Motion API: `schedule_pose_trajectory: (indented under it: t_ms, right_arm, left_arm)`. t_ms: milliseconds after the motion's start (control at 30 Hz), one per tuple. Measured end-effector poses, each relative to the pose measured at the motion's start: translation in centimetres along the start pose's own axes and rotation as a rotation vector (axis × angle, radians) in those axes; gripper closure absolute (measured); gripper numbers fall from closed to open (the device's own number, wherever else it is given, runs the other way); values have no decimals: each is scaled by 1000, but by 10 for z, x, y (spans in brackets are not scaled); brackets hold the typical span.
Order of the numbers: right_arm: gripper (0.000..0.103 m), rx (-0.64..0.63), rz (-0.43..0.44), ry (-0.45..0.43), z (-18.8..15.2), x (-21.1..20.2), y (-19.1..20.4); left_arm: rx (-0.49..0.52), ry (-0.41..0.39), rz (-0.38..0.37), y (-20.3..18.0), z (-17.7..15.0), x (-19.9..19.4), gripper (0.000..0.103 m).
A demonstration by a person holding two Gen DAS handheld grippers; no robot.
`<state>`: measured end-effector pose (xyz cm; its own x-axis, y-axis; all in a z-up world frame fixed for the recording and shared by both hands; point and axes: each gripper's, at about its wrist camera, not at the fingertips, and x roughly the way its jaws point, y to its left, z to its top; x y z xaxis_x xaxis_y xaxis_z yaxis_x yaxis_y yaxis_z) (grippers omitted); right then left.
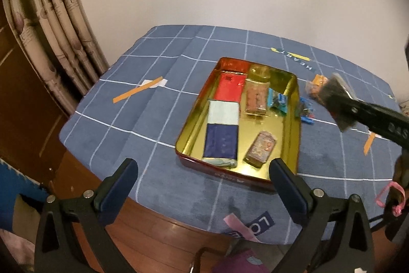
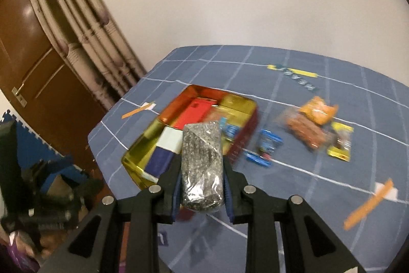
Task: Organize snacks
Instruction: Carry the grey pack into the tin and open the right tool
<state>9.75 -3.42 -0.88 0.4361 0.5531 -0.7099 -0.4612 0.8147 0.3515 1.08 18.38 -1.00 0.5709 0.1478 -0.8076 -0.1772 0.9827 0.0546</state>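
Observation:
A gold-lined tin tray [image 1: 292, 134] sits on the blue checked tablecloth. It holds a red pack [image 1: 228, 88], a white and navy pack [image 1: 222, 129], two clear-wrapped brown bars [image 1: 255, 97] and blue candies [image 1: 277, 100]. My left gripper [image 1: 202, 183] is open and empty, low in front of the tray. My right gripper [image 2: 200, 170] is shut on a speckled black sesame bar [image 2: 202, 165] and holds it in the air over the tray's near right part [image 2: 245, 132]. In the left wrist view the right gripper and bar [image 1: 334, 101] are blurred, right of the tray.
Loose snacks lie right of the tray: blue candies [image 2: 265, 145], an orange pack [image 2: 318, 113], a brown bar [image 2: 304, 132] and a yellow pack [image 2: 341, 145]. Orange tape strips [image 2: 368, 206] mark the cloth. A curtain [image 1: 58, 24] and wooden door [image 2: 28, 47] stand left. The table edge is near.

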Motion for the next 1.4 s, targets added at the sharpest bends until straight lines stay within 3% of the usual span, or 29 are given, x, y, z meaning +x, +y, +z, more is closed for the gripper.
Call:
schedule_pose_trajectory:
  t_ms: [300,567,1200,1400]
  right_arm:
    - [76,-29,35,81,24,64,29]
    - [76,-29,28,127,24,96,34]
    - [75,23,34,168,26,122,35]
    - [74,53,82,141,29,114,33]
  left_arm:
    - [10,19,41,5,-3,16,2]
    - [-19,56,27,13,-3,26,2]
    - [-41,101,19,17,-4,38,2]
    - [-44,110,18,18,-4,40,2]
